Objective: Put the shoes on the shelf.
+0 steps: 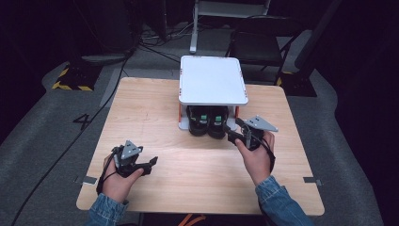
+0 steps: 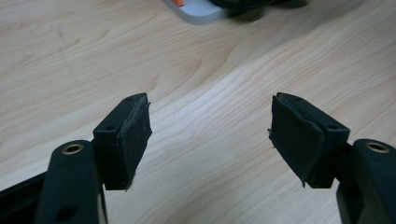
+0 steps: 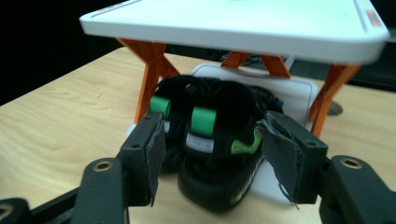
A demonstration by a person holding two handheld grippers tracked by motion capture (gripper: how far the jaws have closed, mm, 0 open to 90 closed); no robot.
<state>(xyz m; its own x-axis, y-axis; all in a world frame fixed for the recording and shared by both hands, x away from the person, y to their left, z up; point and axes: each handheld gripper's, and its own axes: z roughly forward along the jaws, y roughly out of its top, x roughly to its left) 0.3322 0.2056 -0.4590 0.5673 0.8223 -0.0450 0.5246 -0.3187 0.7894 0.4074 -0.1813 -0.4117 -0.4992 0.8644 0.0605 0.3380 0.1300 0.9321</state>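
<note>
Wooden table (image 1: 155, 117), black sandals (image 3: 210, 140) under white shelf (image 1: 212, 80), right gripper (image 3: 210, 154) open nearby

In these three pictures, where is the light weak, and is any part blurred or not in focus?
High view: the table is evenly lit, the room around it almost black. Left gripper view: the wood is sharp, the near jaws slightly soft. Right gripper view: the black sandals under the white shelf sit in shade, and the shelf's near edge looks blurred.

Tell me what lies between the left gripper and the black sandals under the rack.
Nothing: bare wooden tabletop separates the left gripper from the black sandals in the high view; the left gripper view also shows bare wood ahead of its open jaws.
</note>
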